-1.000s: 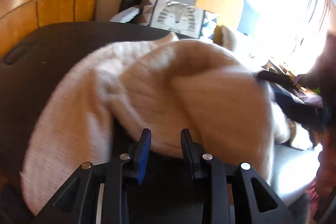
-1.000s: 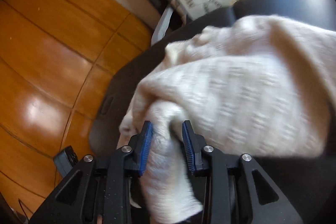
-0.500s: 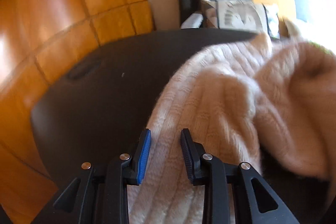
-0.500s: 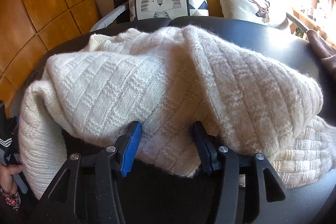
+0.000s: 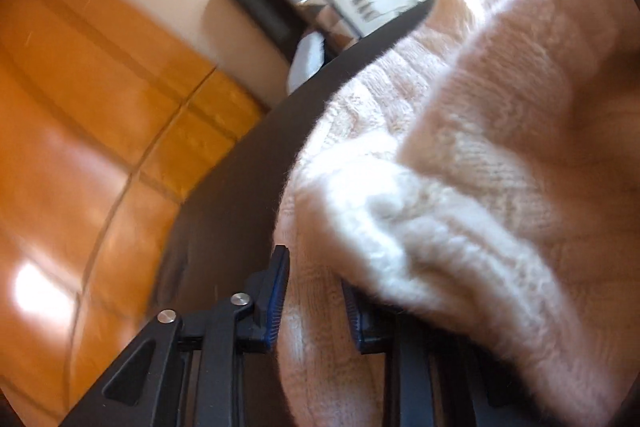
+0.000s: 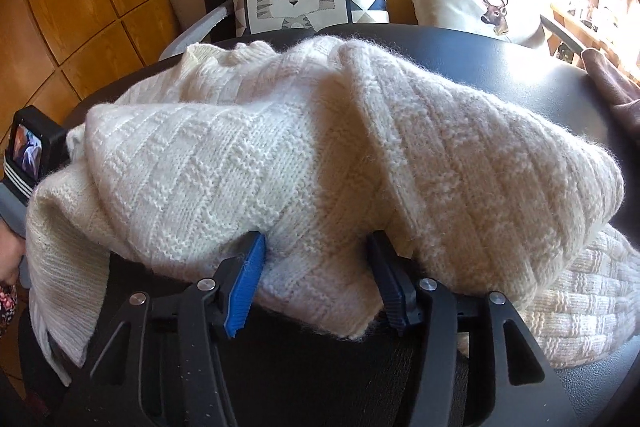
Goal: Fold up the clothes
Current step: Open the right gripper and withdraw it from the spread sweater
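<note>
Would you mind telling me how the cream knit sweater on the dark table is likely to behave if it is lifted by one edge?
The cream knit sweater will probably flop and sag: it already lies in soft, rounded folds. Its thick, fuzzy knit suggests it grips rather than slips. It looks bulky, so the rest may drag across the dark table.

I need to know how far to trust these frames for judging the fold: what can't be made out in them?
- Left wrist view: motion blur smears the sweater; the knit buries the left claw's right finger.
- Right wrist view: the sweater hides the table beneath it, and its lower left part runs off the frame's edge.
- Right claw: sweater hides the fingertips.
</note>
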Available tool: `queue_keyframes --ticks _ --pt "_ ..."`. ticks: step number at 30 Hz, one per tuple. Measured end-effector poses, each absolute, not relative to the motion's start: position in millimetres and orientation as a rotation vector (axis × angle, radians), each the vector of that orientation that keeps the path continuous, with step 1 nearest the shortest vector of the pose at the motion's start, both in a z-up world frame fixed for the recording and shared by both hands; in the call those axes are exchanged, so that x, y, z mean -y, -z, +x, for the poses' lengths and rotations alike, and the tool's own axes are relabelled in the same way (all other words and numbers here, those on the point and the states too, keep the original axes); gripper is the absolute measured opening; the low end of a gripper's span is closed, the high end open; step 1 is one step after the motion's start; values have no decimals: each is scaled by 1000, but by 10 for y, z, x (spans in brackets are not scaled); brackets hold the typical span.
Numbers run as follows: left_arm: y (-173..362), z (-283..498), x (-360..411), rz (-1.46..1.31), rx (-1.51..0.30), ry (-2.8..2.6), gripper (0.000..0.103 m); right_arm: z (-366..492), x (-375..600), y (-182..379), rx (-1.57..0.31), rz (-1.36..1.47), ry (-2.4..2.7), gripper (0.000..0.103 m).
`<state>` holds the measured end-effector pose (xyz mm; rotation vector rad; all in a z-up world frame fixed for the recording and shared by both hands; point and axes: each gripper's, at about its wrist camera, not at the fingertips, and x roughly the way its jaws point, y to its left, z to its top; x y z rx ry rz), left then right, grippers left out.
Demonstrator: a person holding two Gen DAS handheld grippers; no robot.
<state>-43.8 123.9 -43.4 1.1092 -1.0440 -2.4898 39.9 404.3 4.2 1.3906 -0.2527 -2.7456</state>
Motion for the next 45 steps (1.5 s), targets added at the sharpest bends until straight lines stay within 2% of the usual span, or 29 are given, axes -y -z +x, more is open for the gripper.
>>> queue_keyframes --ticks 3,7,13,18,20,21,25,28,31,32,34,38,42,45 --pt "305 -626 -1218 1215 1005 2510 22 447 -4113 -98 337 1364 2737 56" --pt "47 -317 -1231 1268 853 2656 23 700 -4134 -204 471 1248 2681 57" --pt "-78 625 -1216 1476 386 2870 26 981 -3848 -170 349 1294 2600 58" --pt "-4 1324 -1200 1586 -144 2909 26 925 -3724 -49 244 1343 2621 59" --pt "60 1521 -1221 1624 -301 2957 26 894 -3687 -48 219 1328 2643 59" --pt "94 1575 -1266 1656 -335 2964 27 874 -3676 -44 218 1323 2650 59" --pt "24 1587 -1496 1665 -267 3022 28 838 -3683 -45 257 1289 2684 59" --pt "-37 1506 -1546 1688 -448 3033 28 823 -3735 -46 293 1267 2695 59" --pt "-159 1548 -1489 1579 -784 3121 29 786 -3808 -54 316 1228 2685 59" --pt "-190 1582 -1490 1520 -813 3151 30 769 -3810 -54 319 1217 2680 59" --pt "-197 1593 -1568 1505 -737 3174 33 727 -3794 -52 316 1206 2672 59" --pt "-51 1392 -1819 1666 -503 3093 33 666 -3770 -44 309 1218 2659 59" --pt "29 1276 -1948 1673 -432 3045 33 771 -3830 -88 310 1249 2644 59" --pt "8 1214 -2039 1649 -348 3032 33 1019 -3915 -210 203 1228 2716 59"
